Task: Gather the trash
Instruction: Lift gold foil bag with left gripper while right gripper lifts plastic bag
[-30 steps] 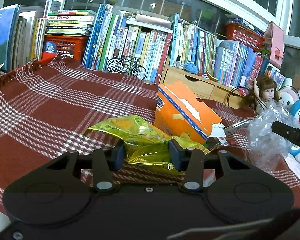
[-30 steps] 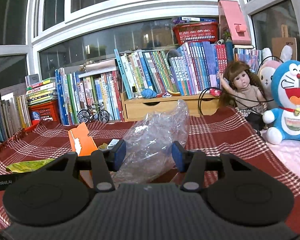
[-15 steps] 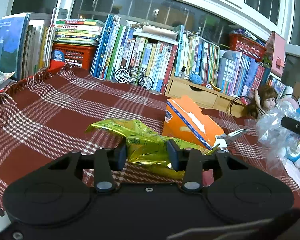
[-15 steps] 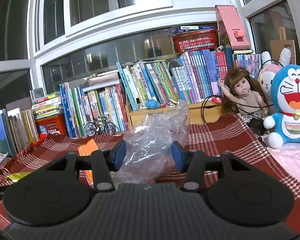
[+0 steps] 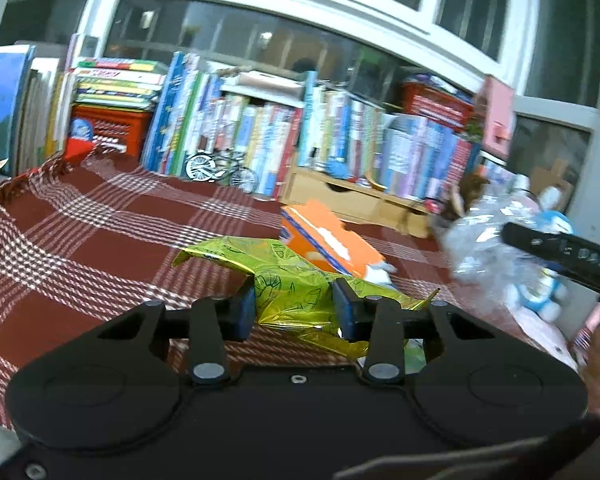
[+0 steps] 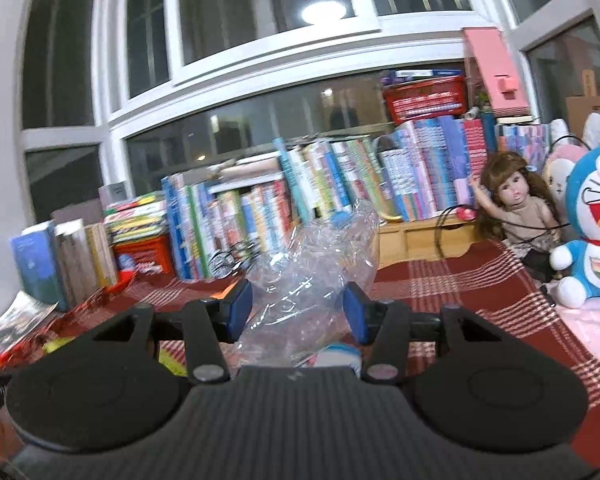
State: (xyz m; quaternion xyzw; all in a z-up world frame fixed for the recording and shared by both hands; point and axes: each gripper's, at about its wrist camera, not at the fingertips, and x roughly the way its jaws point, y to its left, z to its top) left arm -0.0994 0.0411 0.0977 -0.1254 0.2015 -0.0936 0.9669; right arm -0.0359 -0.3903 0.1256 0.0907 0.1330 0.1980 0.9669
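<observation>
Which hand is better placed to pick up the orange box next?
Neither is free: the left gripper grips the yellow wrapper, the right gripper the clear plastic. Left is nearer the orange box.

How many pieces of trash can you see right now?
3: a yellow-green foil wrapper pinched in the left gripper, a clear plastic bag in the right gripper, a torn orange box on the plaid cloth. More may be hidden.
</observation>
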